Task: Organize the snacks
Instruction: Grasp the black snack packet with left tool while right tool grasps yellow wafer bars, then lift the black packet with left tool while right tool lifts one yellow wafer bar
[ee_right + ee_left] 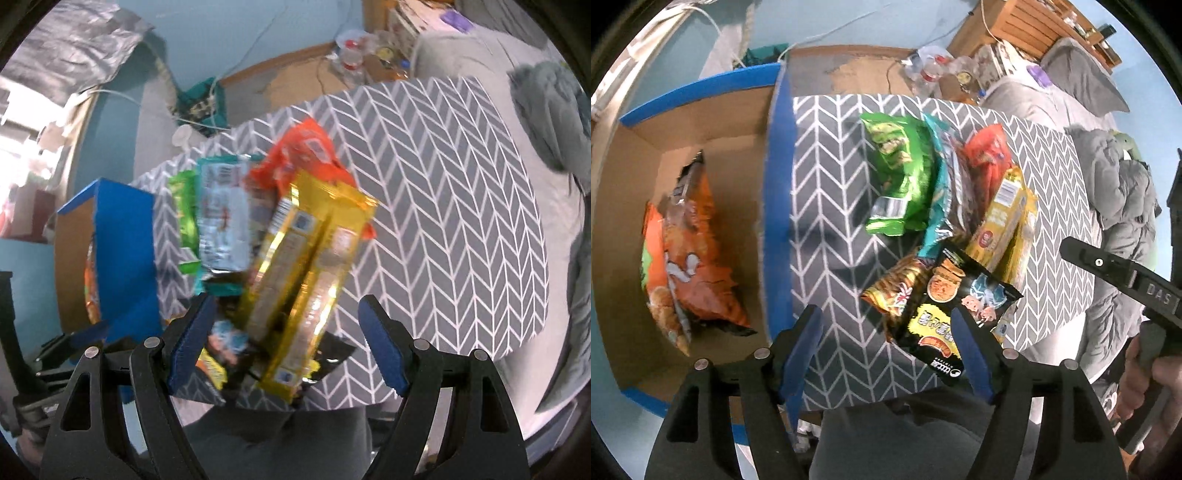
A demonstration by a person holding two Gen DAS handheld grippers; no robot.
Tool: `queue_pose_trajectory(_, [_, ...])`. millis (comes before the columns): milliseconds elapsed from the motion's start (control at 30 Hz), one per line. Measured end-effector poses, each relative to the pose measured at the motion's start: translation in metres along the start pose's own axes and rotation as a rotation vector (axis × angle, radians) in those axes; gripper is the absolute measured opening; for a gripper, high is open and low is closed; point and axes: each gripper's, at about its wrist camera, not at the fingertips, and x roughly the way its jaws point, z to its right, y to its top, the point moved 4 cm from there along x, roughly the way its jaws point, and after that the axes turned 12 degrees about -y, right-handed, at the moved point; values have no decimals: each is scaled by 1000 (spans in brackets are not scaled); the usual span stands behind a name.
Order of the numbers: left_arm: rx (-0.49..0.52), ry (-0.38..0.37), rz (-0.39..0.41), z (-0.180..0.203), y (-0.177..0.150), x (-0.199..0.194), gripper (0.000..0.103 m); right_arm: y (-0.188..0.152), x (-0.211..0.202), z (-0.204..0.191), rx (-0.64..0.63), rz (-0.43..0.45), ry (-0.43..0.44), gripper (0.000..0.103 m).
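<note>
Left gripper (886, 347): nearest the left wrist camera; blue-padded jaws stand apart and grip nothing, poised over the near table edge, with the box's blue wall at the left finger and the black snack bag at the right finger.
Right gripper (286, 339): jaws spread wide, released; the lower end of the yellow packet shows between the fingers, though no pad visibly presses on it.
Black snack bag (955, 306): at the near end of the snack pile, overlapping a striped orange-brown bag (895, 282).
Yellow packet (306, 280): long and glossy, lying over the pile's right side.
Green bag (905, 173): far left of the pile, beside a teal-edged packet (940, 206).
Red-orange bag (988, 155): at the far end of the pile, partly under the yellow packet.
Cardboard box (777, 155): blue-rimmed, open, left of the pile.
Orange snack bag (690, 258): lying inside the box.
Table (1052, 221): covered by a grey cloth with white chevrons.
Person's hand (1145, 384): seen at the right edge of the left view, holding the other gripper's handle.
</note>
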Motion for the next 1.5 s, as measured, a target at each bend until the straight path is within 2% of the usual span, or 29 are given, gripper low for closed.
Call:
queue_pose_trajectory(333, [42,1,-59,11,5,30,75,-13,38,18,57,-49,36,80])
queue_pose_trajectory(433, [53,-20,-66,14,4,36,75,-15,52,17,63,-73,52,80])
queue_pose_trajectory(533, [57,-46,-87,18,1,44,82,-17,60,14,58,-88,62,80])
queue_pose_trajectory(867, [44,-74,-113,27,-5,62,82,-22,92,1,63,-128,97,77])
queue_pose_trajectory(933, [37,-100,-124,30,-6,67,82,-22,97,2,85,-138,132,73])
queue_pose_trajectory(1000, [39,-118,-141,36,-6,73,82,-24,100,1,98,-145,172,62])
queue_pose_trajectory(1067, [48,-115,-149,39,-7,78,82,-23,101,4,98,-146,197,57])
queue_pose_trajectory(1167, [49,-98,-158,42,-7,92,82,-23,100,8,76,-137,175,43])
queue_pose_trajectory(1267, [39,-97,-161,44,-7,99,84,-28,97,20,72,-130,180,37])
queue_pose_trajectory(1500, [61,-81,-156,50,-5,100,86,-35,82,42,13,-93,81,32])
